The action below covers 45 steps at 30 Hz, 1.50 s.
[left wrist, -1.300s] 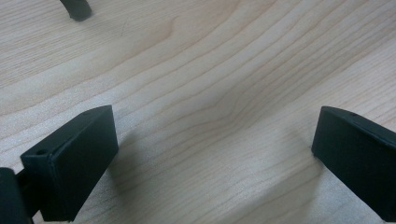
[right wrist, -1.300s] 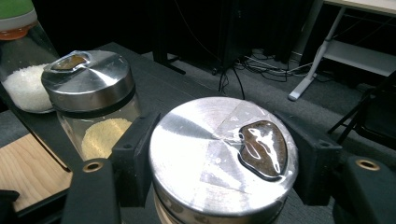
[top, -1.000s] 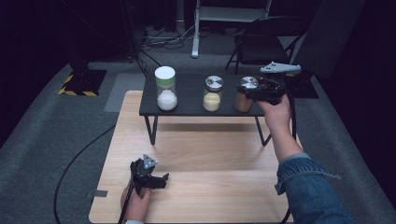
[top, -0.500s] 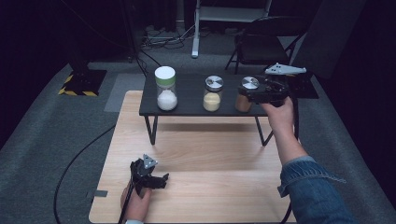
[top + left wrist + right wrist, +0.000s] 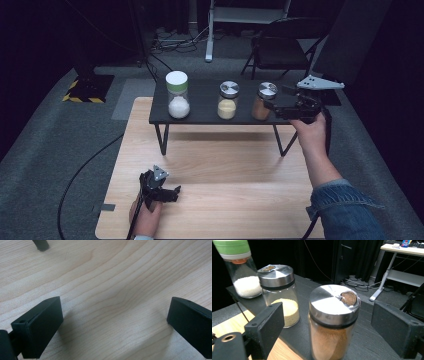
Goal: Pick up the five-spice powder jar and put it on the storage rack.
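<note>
Three jars stand in a row on a low black table (image 5: 200,102): a white-filled jar with a green lid (image 5: 177,95) (image 5: 239,270), a yellow-filled jar (image 5: 228,100) (image 5: 279,295) and a brown-filled jar (image 5: 263,101) (image 5: 332,340), the last two with steel lids. My right gripper (image 5: 274,106) (image 5: 329,315) sits just right of the brown jar. Its jaws have just been opening, and the jar stands between them with a gap on each side. My left gripper (image 5: 172,192) (image 5: 115,312) rests open on the wooden tabletop, with nothing between its jaws.
The wooden tabletop (image 5: 225,165) runs under and in front of the black table, whose thin legs (image 5: 162,140) stand on it. A folding chair (image 5: 280,50) and a white desk frame (image 5: 220,20) stand behind on the grey carpet. A cable (image 5: 85,175) trails left.
The right gripper has drawn back to the right from the brown jar and its jaws have come apart. The jar stays on the black table. The left gripper has not moved.
</note>
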{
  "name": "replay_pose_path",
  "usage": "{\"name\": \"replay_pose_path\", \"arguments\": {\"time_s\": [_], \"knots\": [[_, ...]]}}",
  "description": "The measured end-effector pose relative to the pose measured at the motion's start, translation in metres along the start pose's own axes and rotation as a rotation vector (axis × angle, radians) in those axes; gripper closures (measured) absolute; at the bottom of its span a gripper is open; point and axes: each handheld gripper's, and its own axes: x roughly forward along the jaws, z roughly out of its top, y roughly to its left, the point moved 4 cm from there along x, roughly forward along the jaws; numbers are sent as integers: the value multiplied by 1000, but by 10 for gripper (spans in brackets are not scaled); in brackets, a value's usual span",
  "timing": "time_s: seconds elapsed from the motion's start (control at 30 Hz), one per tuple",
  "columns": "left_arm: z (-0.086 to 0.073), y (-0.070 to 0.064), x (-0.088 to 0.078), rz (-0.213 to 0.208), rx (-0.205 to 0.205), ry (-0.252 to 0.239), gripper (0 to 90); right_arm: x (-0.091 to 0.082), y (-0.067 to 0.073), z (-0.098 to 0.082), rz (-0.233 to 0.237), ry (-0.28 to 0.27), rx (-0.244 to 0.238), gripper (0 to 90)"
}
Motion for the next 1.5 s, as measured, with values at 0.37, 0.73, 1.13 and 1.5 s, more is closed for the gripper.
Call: {"name": "replay_pose_path", "arguments": {"time_s": [0.37,0.73,1.13,1.5], "knots": [[0,0,0,0,0,0,3,-23,2,-17,9,-27,13,104],[0,0,0,0,0,-1,3,-38,6,-36,9,-19,12,97],[0,0,0,0,0,-1,3,-46,15,-64,-1,18,-18,92],[0,0,0,0,0,-1,3,-44,19,-99,-1,59,-6,83]]}}
